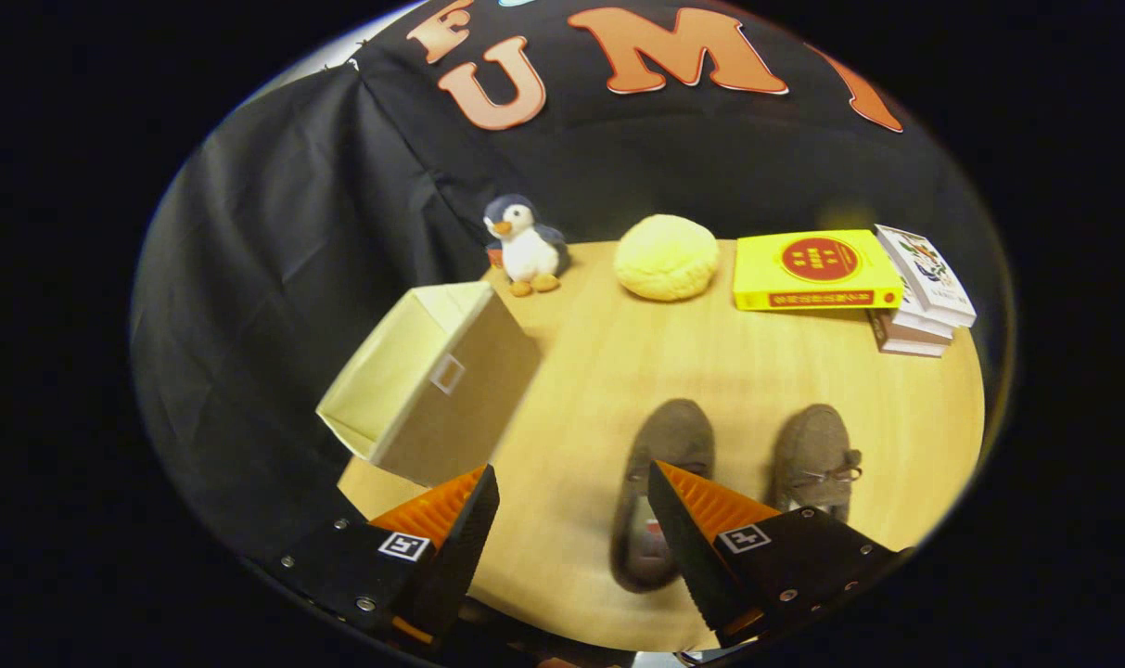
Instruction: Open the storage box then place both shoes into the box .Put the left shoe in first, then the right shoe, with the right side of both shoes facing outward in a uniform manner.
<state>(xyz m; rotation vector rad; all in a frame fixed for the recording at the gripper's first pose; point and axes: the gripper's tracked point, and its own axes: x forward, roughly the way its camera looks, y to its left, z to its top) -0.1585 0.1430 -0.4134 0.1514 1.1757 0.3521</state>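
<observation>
Hovering above the tabletop (581,371), the claw (571,510) is spread wide with nothing between its fingers. Both shoes are lying side by side on the wood: the left shoe (659,464) is sitting just under and partly behind the right finger, and the right shoe (814,459) is resting a little beyond it to the side. The storage box (432,380) is standing at the tabletop's edge, ahead of the left finger, tilted in this view with its pale inside showing, so it is looking already open.

Risk here is grabbing the wrong shoe first, since the pair is lying close together, or pinching only the soft upper so the shoe is swinging and landing facing the wrong way. Nudging the light box off the edge is another danger.

Pose-wise, the claw is pointing down and forward, held well above the shoes.
</observation>
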